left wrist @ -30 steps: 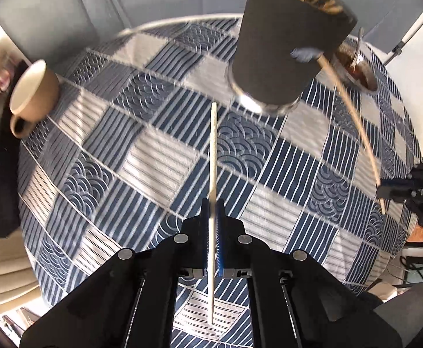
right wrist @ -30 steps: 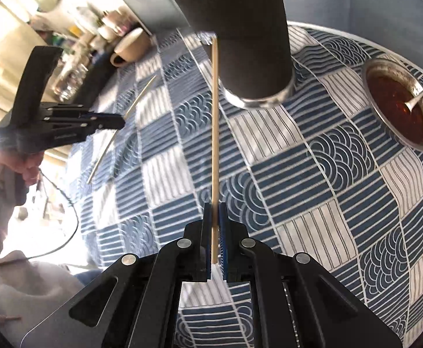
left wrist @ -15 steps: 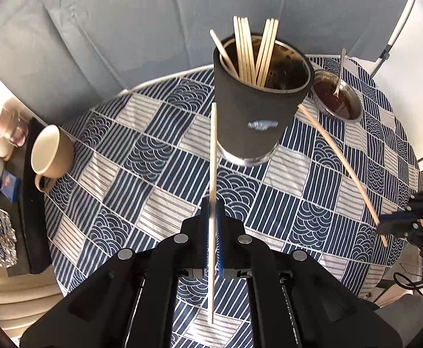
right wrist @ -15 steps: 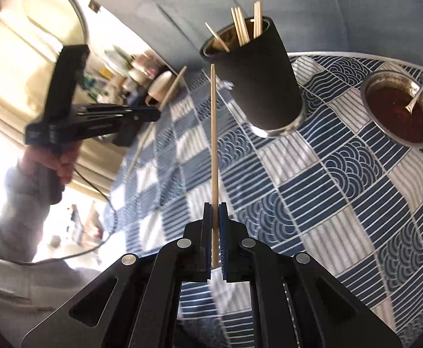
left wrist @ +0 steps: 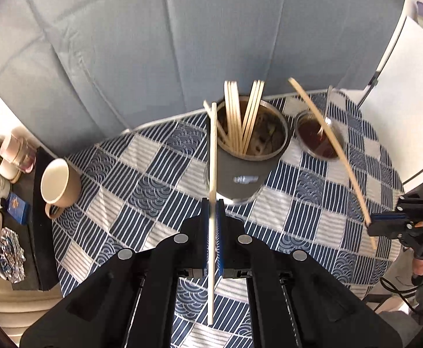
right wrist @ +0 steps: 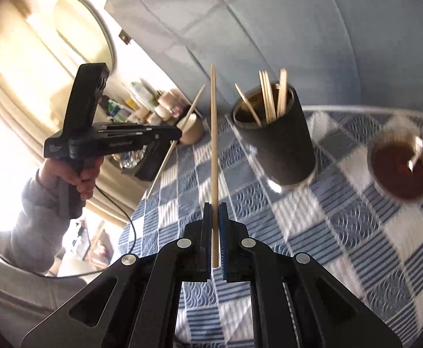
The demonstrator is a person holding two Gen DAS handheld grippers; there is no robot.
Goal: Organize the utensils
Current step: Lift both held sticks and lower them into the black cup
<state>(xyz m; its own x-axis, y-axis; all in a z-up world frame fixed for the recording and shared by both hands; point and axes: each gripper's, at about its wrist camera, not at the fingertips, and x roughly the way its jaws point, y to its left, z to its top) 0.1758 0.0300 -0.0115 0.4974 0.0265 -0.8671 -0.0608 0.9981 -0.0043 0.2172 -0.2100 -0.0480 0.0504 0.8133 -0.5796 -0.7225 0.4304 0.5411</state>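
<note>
My left gripper (left wrist: 212,203) is shut on a pale chopstick (left wrist: 213,156) that points up toward the dark holder cup (left wrist: 249,156), which holds several chopsticks. My right gripper (right wrist: 215,207) is shut on a wooden chopstick (right wrist: 213,133), raised above the table left of the holder cup (right wrist: 281,142). The right gripper (left wrist: 385,223) with its chopstick (left wrist: 330,142) shows at the right of the left wrist view. The left gripper (right wrist: 176,133) with its chopstick (right wrist: 179,127) shows at the left of the right wrist view.
A blue-and-white patterned tablecloth (left wrist: 142,191) covers the round table. A metal bowl of brown sauce with a spoon (left wrist: 318,136) stands right of the holder; it also shows in the right wrist view (right wrist: 400,168). A beige mug (left wrist: 60,185) sits at the left edge, beside a cluttered shelf.
Both grippers have risen and pulled back from the table with their chopsticks; the holder cup's open top is now in view from above.
</note>
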